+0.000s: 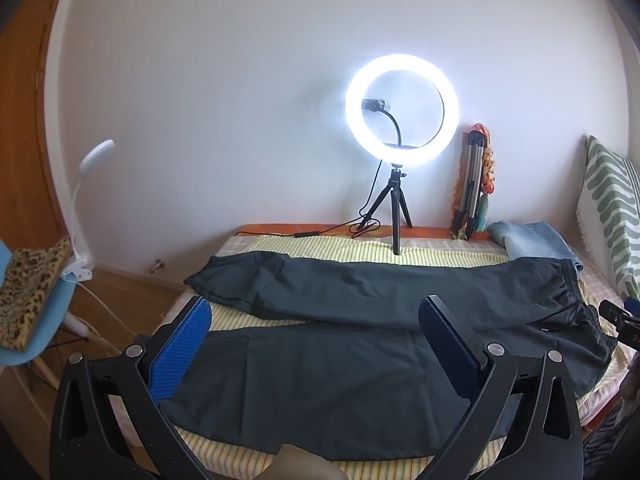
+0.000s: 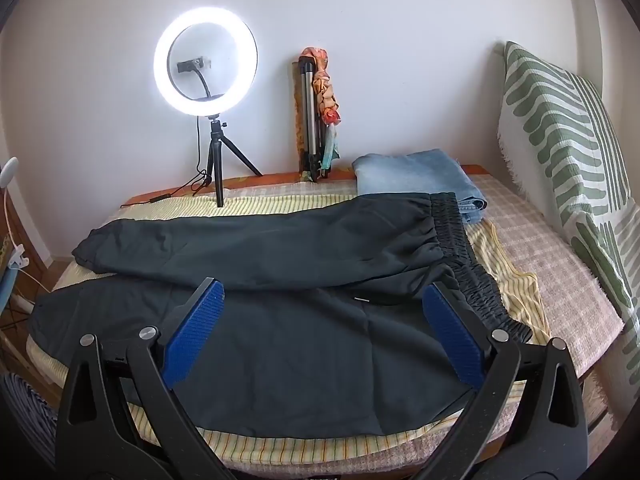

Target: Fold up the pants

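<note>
Dark pants (image 1: 344, 360) lie flat on the bed, both legs spread side by side, cuffs at the left, elastic waistband (image 1: 588, 312) at the right. The pants (image 2: 304, 320) and waistband (image 2: 472, 276) also show in the right wrist view. My left gripper (image 1: 316, 312) is open and empty, above the near leg. My right gripper (image 2: 324, 292) is open and empty, above the upper part of the pants near the waistband. The right gripper's tip shows at the right edge of the left wrist view (image 1: 620, 320).
The bed has a yellow striped sheet (image 2: 280, 446). A lit ring light (image 2: 206, 58) on a tripod stands at the back by the wall. Folded jeans (image 2: 420, 176) lie behind the waistband. A folded tripod (image 2: 312, 120) leans on the wall. A green-patterned pillow (image 2: 568, 132) stands at the right. A blue chair (image 1: 36, 320) stands at the left.
</note>
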Demonstrator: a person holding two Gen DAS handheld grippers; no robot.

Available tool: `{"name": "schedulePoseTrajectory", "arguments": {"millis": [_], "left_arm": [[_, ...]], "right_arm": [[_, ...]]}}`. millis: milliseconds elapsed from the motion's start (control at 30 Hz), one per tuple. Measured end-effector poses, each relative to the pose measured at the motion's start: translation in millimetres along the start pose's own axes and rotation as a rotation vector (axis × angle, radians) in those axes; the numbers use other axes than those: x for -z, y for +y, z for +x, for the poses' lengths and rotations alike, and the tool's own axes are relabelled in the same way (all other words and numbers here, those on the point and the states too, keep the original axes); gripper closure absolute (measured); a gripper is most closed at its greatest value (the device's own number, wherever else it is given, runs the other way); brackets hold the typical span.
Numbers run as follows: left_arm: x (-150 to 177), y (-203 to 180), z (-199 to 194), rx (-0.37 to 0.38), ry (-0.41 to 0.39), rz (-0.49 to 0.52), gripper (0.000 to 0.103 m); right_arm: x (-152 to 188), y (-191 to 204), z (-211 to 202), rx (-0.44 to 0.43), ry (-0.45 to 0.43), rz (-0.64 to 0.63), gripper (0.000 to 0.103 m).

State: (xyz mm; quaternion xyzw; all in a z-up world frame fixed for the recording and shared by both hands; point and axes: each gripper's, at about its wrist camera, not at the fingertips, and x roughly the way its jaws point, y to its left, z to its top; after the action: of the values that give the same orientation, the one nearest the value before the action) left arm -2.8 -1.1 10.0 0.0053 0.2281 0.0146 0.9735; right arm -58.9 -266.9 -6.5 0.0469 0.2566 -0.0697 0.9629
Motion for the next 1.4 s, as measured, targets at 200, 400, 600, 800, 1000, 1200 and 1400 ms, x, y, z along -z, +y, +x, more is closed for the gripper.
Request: {"name": "schedulePoseTrajectory", "arguments": {"millis": [200, 400, 600, 800, 1000, 1200, 1400], "left_arm": [[-0.1, 1.5, -0.1, -0.001, -0.006, -0.006, 0.000], [0.6, 0.1, -1.0, -0.002, -0.012, -0.005, 0.000], [1.0, -0.4, -1.4, -0.004, -0.017, -0.003, 0.000], [0.6, -0.2, -1.0, -0.001, -0.017, -0.005, 0.000], [1.1, -0.9, -0.8, -0.001, -0.017, -0.007, 0.000], [1.5, -1.5, -0.3, 0.000, -0.017, -0.004, 0.000], [1.6, -2.9, 0.5, 0.001, -0.017, -0.006, 0.000]], "right_arm": [[0.2, -0.8, 0.3, 0.000, 0.000, 0.001, 0.001], [0.0, -1.3, 0.5, -0.002, 0.000, 0.002, 0.001], [0.6, -1.0, 1.1, -0.002, 0.000, 0.001, 0.001], [1.0, -1.2, 1.7, -0.002, 0.000, 0.003, 0.001], [0.8, -1.3, 2.6, -0.003, 0.002, 0.004, 0.001], [1.1, -1.4, 3.2, -0.003, 0.001, 0.003, 0.001], [2.4, -0.8, 3.0, -0.003, 0.001, 0.004, 0.002]]}}
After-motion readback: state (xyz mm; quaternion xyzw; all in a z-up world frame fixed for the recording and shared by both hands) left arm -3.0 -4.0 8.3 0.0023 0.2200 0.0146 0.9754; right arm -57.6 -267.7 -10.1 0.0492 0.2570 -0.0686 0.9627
